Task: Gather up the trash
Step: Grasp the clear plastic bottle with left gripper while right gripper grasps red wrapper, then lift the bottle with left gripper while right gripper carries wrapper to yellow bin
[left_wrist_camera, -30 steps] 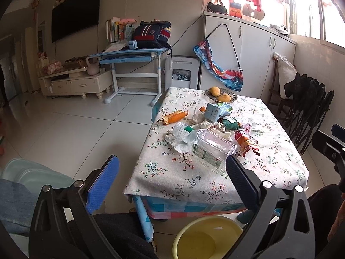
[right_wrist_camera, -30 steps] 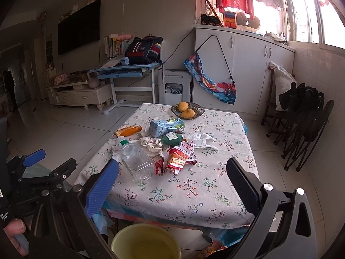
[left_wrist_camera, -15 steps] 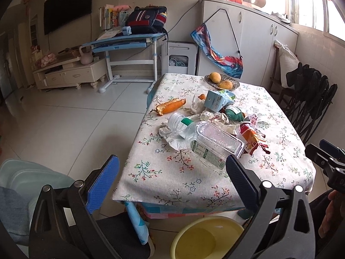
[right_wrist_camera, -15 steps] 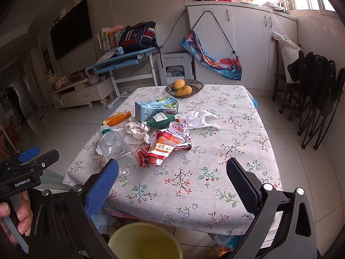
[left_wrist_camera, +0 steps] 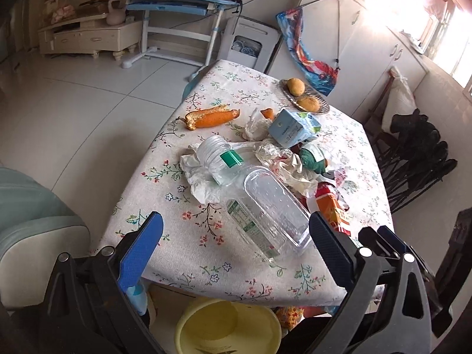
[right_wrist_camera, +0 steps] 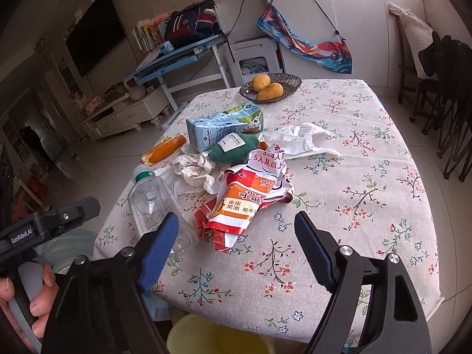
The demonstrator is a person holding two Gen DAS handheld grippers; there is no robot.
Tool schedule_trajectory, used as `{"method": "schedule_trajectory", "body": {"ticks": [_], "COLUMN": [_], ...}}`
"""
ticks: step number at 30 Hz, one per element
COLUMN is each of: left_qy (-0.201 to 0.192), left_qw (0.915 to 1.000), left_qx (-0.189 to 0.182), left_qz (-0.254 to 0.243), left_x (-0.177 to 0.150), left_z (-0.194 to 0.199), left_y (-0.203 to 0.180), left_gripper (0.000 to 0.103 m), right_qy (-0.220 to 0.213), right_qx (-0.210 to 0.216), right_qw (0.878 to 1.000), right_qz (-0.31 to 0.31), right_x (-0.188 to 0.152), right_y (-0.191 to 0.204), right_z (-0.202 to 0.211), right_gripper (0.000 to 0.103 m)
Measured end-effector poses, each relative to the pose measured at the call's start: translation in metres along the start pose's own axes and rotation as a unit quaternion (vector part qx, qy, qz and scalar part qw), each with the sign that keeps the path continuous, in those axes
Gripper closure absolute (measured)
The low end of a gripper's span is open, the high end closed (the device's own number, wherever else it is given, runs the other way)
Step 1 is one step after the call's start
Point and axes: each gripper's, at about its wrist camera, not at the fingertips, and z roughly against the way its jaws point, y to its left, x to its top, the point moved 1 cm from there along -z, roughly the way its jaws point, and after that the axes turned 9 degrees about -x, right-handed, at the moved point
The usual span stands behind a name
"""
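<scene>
- The clear plastic bottle (left_wrist_camera: 265,209) lies on its side at the near left of the tabletop (right_wrist_camera: 368,230), long axis running near-right to far-left, cap end far.
- The left gripper (left_wrist_camera: 233,244) hangs wide open and empty, just short of the bottle's base, so it is nearest.
- The right gripper (right_wrist_camera: 236,244), jaws just narrowed but empty, faces the orange snack wrapper (right_wrist_camera: 247,200).
- A yellow bin (left_wrist_camera: 227,327) waits below the near edge.

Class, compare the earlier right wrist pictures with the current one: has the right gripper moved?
Yes. The right gripper has come closer to the table and tilted downward, and its empty jaws have just been closing.
</scene>
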Motion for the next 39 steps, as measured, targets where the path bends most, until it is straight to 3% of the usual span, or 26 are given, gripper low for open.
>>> {"method": "schedule_trajectory", "body": {"ticks": [5,11,14,16,19,22,25,27,32,39], "left_qy": [0.031,0.074,0.098,0.107,0.125,0.126,0.124,0.121,0.113,0.062], "left_qw": [0.9976,0.9902,0.9885,0.9872,0.9854,0.9844,0.9832,0.9825,0.9804,0.9815], "left_qx": [0.061,0.115,0.107,0.102,0.081,0.062,0.047,0.037,0.041,0.054], "left_qz": [0.012,-0.029,-0.044,-0.061,-0.083,-0.105,-0.125,-0.137,-0.156,-0.173], "left_x": [0.021,0.027,0.019,0.013,0.004,-0.002,-0.007,-0.011,-0.018,-0.028], "left_z": [-0.038,-0.071,-0.079,-0.082,-0.083,-0.075,-0.061,-0.052,-0.046,-0.023], "left_y": [-0.019,-0.037,-0.038,-0.039,-0.034,-0.027,-0.018,-0.012,-0.006,-0.008], "left_gripper": [0.007,0.007,0.008,0.014,0.033,0.043,0.049,0.049,0.05,0.05], "right_qy": [0.026,0.059,0.069,0.076,0.079,0.067,0.052,0.041,0.022,0.004], "right_qx": [0.028,0.062,0.078,0.097,0.114,0.117,0.112,0.103,0.083,0.084], "right_qw": [0.999,0.993,0.99,0.987,0.983,0.984,0.987,0.989,0.992,0.992], "right_qz": [-0.036,-0.084,-0.093,-0.105,-0.119,-0.113,-0.103,-0.097,-0.092,-0.095], "right_x": [-0.002,-0.002,0.0,0.0,0.001,0.003,0.001,-0.003,-0.004,-0.008], "right_y": [-0.009,-0.02,-0.019,-0.021,-0.024,-0.025,-0.028,-0.032,-0.038,-0.04], "right_z": [-0.016,-0.037,-0.045,-0.049,-0.053,-0.044,-0.03,-0.019,-0.006,0.002], "right_gripper": [0.026,0.035,0.045,0.063,0.074,0.082,0.087,0.096,0.098,0.099]}}
